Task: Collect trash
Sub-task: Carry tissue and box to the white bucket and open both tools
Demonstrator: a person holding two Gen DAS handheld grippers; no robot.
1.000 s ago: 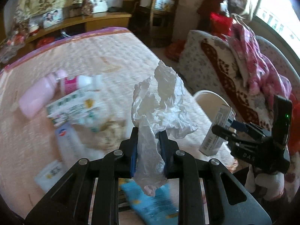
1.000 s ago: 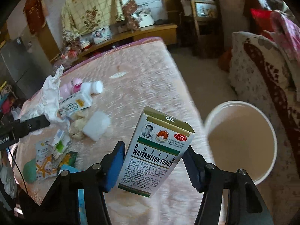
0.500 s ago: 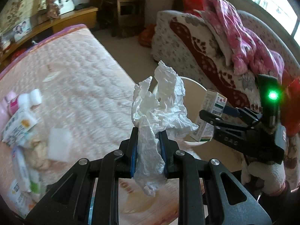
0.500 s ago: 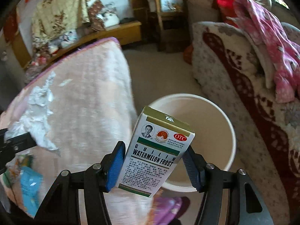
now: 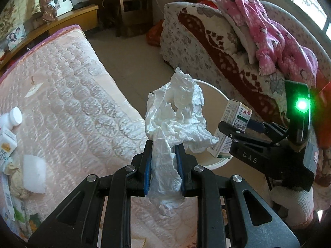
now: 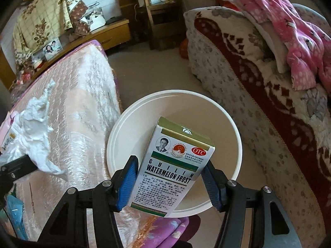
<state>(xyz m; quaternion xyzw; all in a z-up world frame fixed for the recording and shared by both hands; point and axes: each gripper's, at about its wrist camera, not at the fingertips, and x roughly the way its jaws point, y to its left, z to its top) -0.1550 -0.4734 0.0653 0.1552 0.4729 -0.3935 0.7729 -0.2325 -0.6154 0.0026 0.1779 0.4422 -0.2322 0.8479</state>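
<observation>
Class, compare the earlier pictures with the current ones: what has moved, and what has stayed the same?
Both grippers swung away from the litter on the bed toward the white bucket; the medicine box now hangs over its opening. Unchanged: the left gripper still clamps the crumpled tissue, the right gripper still grips the box. Nothing released.

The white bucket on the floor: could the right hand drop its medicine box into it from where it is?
Probably yes. The right gripper holds the medicine box over the open mouth of the white bucket, and nothing shows between them.
</observation>
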